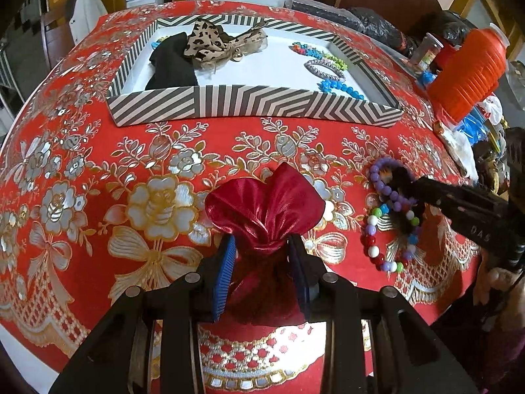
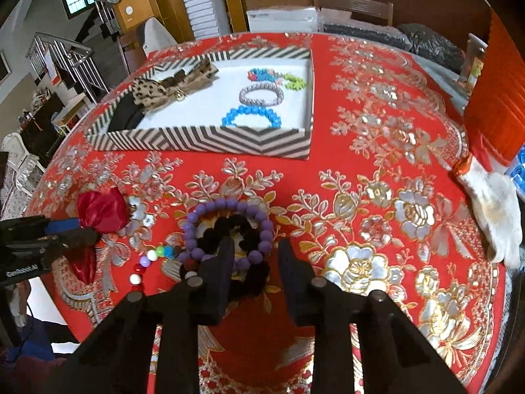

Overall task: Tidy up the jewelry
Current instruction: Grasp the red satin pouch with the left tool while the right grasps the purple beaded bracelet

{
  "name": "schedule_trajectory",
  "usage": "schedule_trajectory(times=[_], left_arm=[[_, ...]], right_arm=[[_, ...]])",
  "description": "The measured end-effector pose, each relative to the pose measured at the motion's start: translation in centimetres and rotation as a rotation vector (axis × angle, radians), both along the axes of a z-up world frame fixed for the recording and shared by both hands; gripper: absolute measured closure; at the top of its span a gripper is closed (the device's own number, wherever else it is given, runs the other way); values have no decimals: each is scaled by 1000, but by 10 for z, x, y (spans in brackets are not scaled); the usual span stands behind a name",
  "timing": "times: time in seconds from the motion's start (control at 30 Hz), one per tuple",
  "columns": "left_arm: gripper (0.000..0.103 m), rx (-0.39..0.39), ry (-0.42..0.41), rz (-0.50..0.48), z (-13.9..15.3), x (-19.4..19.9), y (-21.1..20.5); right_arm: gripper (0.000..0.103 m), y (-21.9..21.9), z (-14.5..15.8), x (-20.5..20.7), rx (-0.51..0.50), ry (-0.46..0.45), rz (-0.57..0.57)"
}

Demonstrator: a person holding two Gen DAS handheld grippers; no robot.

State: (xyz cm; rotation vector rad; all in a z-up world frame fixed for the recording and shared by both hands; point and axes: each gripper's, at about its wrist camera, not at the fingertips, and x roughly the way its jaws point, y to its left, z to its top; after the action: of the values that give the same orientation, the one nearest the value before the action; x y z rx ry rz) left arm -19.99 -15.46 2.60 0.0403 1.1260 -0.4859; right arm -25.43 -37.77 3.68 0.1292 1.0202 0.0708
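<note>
1. Left wrist view: nearest the camera, the left tongs [image 1: 262, 256] point steeply down at the table [image 1: 98, 151], narrowed about halfway with their blue pads pressed on the neck of a dark red satin pouch [image 1: 265, 207]. The pouch's ruffled top fans out beyond the fingertips.
2. At the right edge the right tongs [image 1: 415, 193] reach in from the side, a hand [image 1: 498, 279] behind them. Their tip lies over a purple bead bracelet [image 1: 380, 180], which sits on a black scrunchie [image 1: 405, 203] and a multicoloured bead bracelet [image 1: 377, 246].
3. Farther back, a striped tray [image 1: 256, 105] holds a leopard bow [image 1: 210, 41] and a blue bead bracelet [image 1: 341, 87].
4. Right wrist view: the right tongs [image 2: 254, 249] tilt steeply down, narrowly parted, left finger inside the purple bead bracelet [image 2: 197, 220], right finger just outside it. Whether the pads already press the beads cannot be told.
5. At the left edge the left tongs [image 2: 73, 226] hold the pouch [image 2: 101, 210].
</note>
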Motion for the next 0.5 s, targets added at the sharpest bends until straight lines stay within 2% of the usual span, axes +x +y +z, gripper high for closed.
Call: schedule_trajectory(times=[0.07, 0.13, 0.23, 0.5], left_arm=[[74, -7, -4, -1, 0, 1, 0], [86, -32, 10, -8, -1, 3, 1], [91, -61, 14, -3, 3, 5, 5], [92, -91, -63, 6, 31, 6, 11]], right_arm=[[90, 1, -2, 2, 8, -2, 5], [92, 0, 3, 0, 21, -30, 2], [92, -3, 15, -5, 71, -78, 4], [93, -4, 47, -8, 164, -157, 13]])
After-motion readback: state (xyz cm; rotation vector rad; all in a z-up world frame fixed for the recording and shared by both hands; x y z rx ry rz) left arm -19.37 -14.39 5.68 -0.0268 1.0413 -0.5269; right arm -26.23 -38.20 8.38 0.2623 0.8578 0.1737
